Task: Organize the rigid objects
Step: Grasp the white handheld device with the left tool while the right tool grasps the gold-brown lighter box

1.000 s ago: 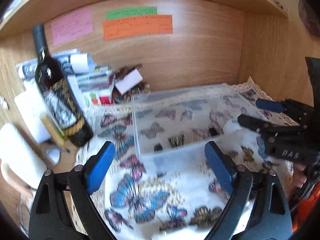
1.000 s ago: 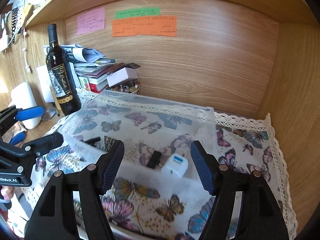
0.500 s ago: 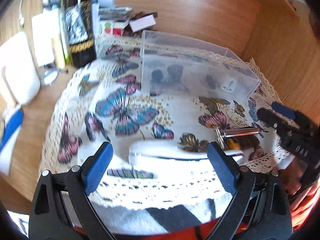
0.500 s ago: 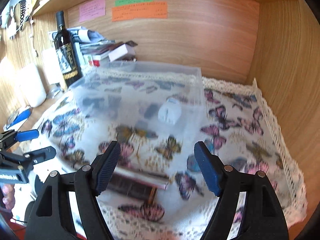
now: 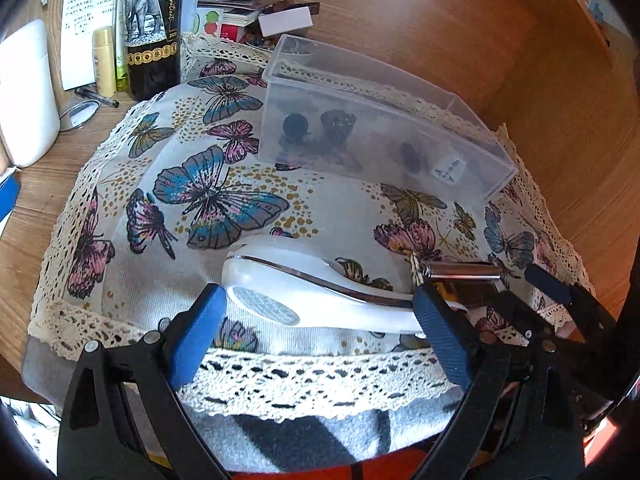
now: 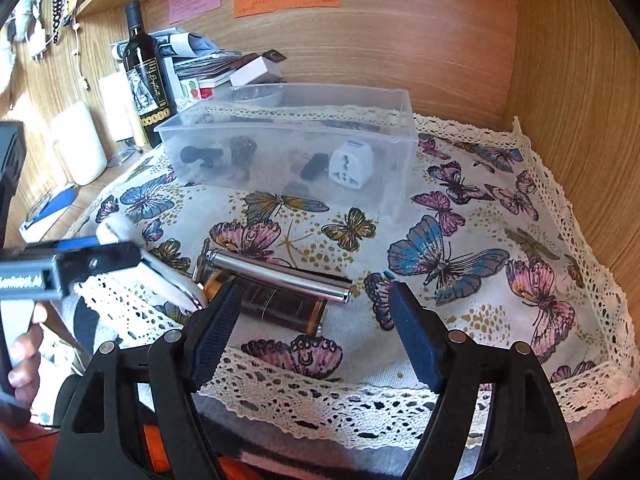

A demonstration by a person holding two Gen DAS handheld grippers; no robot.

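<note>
Now lowered from the clear bin (image 5: 372, 120) toward the near edge of the butterfly cloth (image 5: 224, 200), both of them. Left gripper (image 5: 316, 332) spread wide, straddling the white handheld device (image 5: 304, 280) lying flat on the cloth, pads just beside its two ends, closing on nothing. Right gripper (image 6: 316, 328) likewise wide open, poised over the brown cartridge (image 6: 280, 308) with the shiny metal cylinder (image 6: 276, 270) resting along its far side; holding nothing. Farther back on the cloth, the clear bin (image 6: 288, 132), containing a white plug adapter (image 6: 351, 163) and several small dark items. Beside the cloth on the desk (image 5: 24, 216), a dark wine bottle (image 6: 146, 76), upright.
</note>
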